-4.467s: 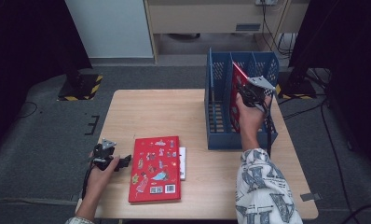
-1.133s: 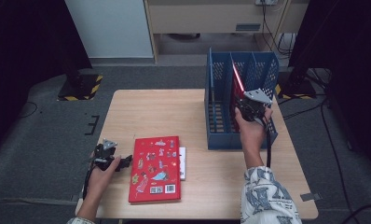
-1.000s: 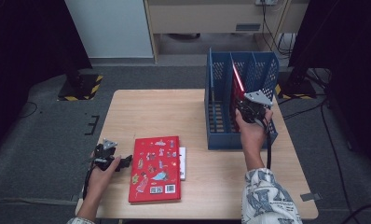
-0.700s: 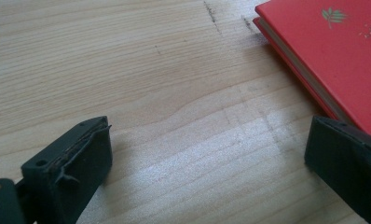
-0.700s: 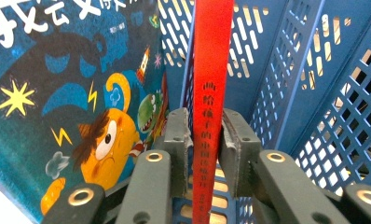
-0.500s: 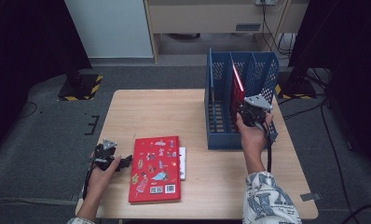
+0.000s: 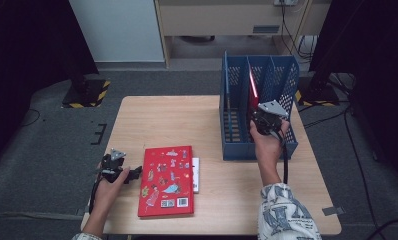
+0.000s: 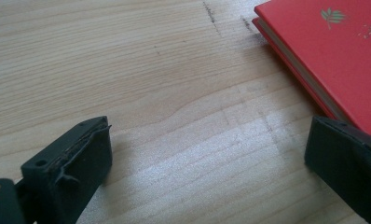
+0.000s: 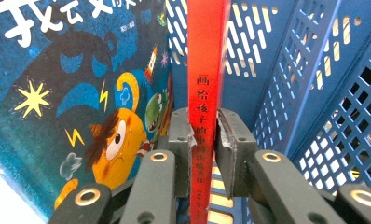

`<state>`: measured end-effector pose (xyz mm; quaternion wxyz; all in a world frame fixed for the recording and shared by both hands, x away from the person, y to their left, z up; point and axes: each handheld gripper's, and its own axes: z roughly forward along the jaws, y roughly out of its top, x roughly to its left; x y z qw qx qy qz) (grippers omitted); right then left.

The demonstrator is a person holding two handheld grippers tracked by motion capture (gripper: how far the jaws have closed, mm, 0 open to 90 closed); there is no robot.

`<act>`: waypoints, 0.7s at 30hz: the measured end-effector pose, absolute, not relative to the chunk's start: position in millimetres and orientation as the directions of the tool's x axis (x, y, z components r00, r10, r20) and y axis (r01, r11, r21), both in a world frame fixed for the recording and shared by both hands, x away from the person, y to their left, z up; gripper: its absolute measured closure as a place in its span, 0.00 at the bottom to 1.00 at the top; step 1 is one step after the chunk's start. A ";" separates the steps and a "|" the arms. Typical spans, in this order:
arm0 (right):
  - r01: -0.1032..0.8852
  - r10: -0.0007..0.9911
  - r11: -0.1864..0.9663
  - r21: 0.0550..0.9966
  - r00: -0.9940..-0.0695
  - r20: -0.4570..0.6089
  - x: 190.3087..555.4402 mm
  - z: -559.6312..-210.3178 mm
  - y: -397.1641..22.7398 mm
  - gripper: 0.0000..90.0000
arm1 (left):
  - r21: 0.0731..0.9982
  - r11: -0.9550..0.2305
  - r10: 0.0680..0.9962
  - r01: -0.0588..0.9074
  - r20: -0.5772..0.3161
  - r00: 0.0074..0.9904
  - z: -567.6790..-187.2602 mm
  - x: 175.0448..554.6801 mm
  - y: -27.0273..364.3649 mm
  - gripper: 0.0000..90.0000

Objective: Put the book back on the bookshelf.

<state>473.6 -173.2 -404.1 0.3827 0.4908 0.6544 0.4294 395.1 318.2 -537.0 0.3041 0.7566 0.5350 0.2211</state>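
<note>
The right gripper view looks along the right gripper (image 9: pixel 203 140), whose two black jaws are clamped on the spine of a thin red hardcover book (image 9: pixel 204 70) that stands upright inside the blue perforated plastic file rack (image 9: pixel 314 84). The jaws have just been closing, with that spine between them, and both pads now press on it. Just beside the red book within the rack, on the left in this view, leans a blue picture book with a cartoon orange face (image 9: pixel 76 102); whether the two books touch cannot be told.

In the high view the rack (image 7: pixel 237 150) sits on the light wooden table (image 7: pixel 177 120), at its far right part, and the upright red book (image 7: pixel 253 87) stands in a middle compartment of the rack with the right gripper (image 7: pixel 263 111) at its near edge.

Well apart from the rack, near the table's front left edge, the left gripper (image 7: pixel 134 174) rests low at the table, just beside a flat red book with small pictures on its cover (image 7: pixel 167 180). In the left gripper view its jaws (image 8: pixel 207 172) stand wide apart, released over bare wood, one jaw close to that flat red book (image 8: pixel 333 51).
</note>
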 end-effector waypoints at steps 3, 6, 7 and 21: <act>0.312 0.971 0.145 0.939 -0.226 -0.075 473.6 -404.4 -173.5 0.85 | 0.697 -0.243 0.944 0.675 0.009 0.330 -537.0 395.2 318.1 0.00; 0.312 0.971 0.139 0.940 -0.230 -0.067 473.7 -404.5 -173.1 0.84 | 0.697 -0.242 0.944 0.675 0.009 0.330 -537.0 395.2 318.1 0.00; 0.312 0.971 0.139 0.940 -0.232 -0.066 473.7 -404.5 -173.1 0.84 | 0.697 -0.243 0.944 0.675 0.009 0.330 -537.0 395.2 318.1 0.00; 0.304 0.966 0.127 0.944 -0.252 -0.049 472.8 -403.4 -175.1 0.79 | 0.697 -0.243 0.944 0.675 0.009 0.330 -537.0 395.2 318.1 0.00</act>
